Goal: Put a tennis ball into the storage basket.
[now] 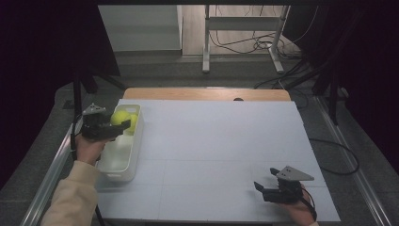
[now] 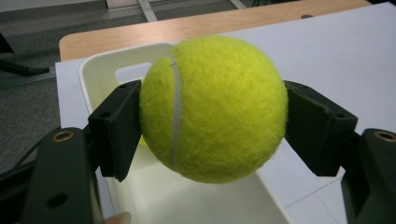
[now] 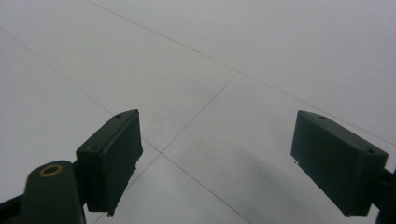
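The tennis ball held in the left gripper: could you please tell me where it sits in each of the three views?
High view: the tennis ball is at far left, held over the far end of the white bin.
Left gripper view: it sits at centre, clamped between the black jaws.
Right gripper view: not in it; bare white table sheet.
Shared landmark: the white bin beneath the ball.

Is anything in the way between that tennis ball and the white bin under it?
Nothing visible blocks it. The left hand-held gripper holds the tennis ball above the white bin. A second ball lies at the bin's far end; the near part looks bare.
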